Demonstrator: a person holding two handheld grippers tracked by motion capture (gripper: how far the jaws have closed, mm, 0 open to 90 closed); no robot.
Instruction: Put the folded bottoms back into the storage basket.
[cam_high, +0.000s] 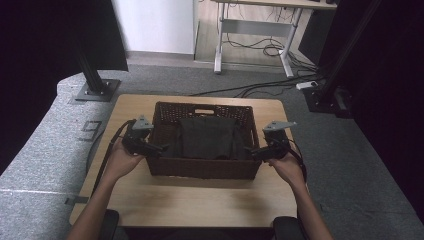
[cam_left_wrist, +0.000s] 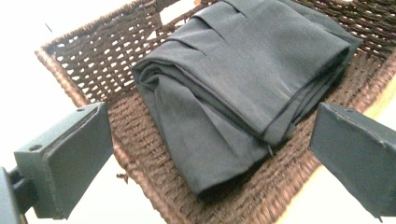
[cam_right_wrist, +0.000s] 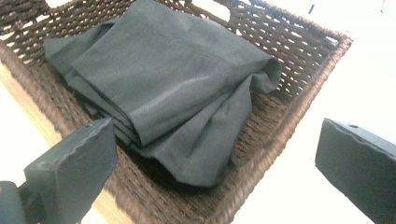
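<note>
Folded cloth (cam_left_wrist: 243, 88) beyond spread fingers (cam_left_wrist: 65, 163)

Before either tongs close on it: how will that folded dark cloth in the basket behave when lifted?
Probably floppy: the folded dark cloth lies in soft stacked layers with creased, drooping edges, so a pinch on one layer would likely unfold it. It looks light for its bulk. The weave of the wicker basket may snag it slightly. Both the left tongs and right tongs stand open.
</note>
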